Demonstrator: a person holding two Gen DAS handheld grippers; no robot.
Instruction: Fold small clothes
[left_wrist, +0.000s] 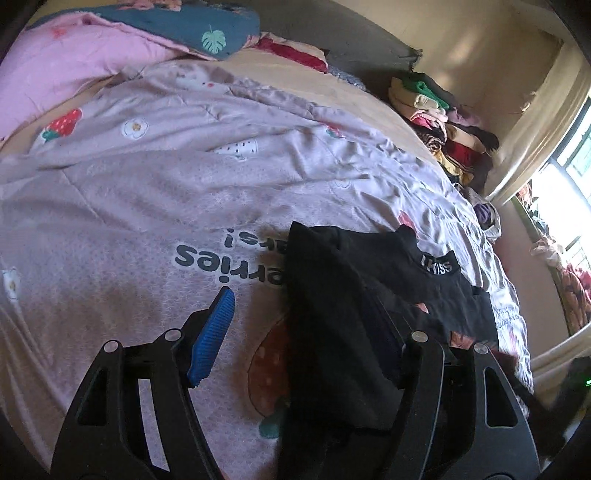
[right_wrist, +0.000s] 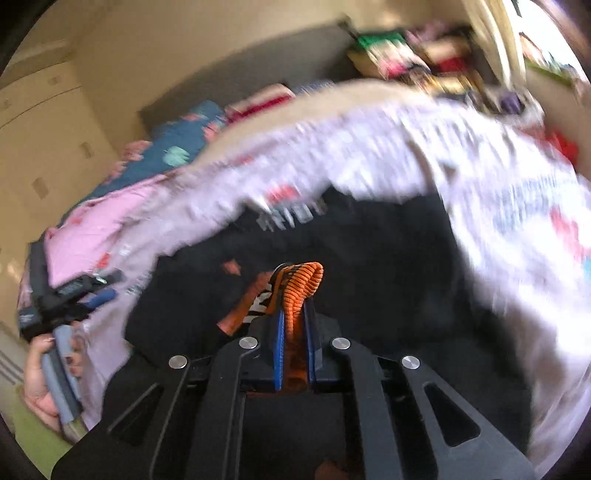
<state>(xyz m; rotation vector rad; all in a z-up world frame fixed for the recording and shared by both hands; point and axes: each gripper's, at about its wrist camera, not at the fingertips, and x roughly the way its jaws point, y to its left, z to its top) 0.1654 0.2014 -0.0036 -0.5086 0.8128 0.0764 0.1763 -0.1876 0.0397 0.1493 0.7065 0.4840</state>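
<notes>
Orange cuff (right_wrist: 300, 291) stands upright between shut jaws.

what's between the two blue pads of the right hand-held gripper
A bunched fold of orange ribbed fabric, pinched by the right hand-held gripper above the black garment; seen in the right wrist view.

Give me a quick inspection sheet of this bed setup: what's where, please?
Surface: strawberry-print quilt spread over the bed.
Job's things: black garment lying on the quilt; orange ribbed fabric pinched.
Clutter: stacked clothes by the wall; pillows at the head.
Grippers: left gripper open, black garment draped between; right gripper shut on orange ribbed fabric.
Cables: nothing seen.
Surroundings: bright window, beige walls.
</notes>
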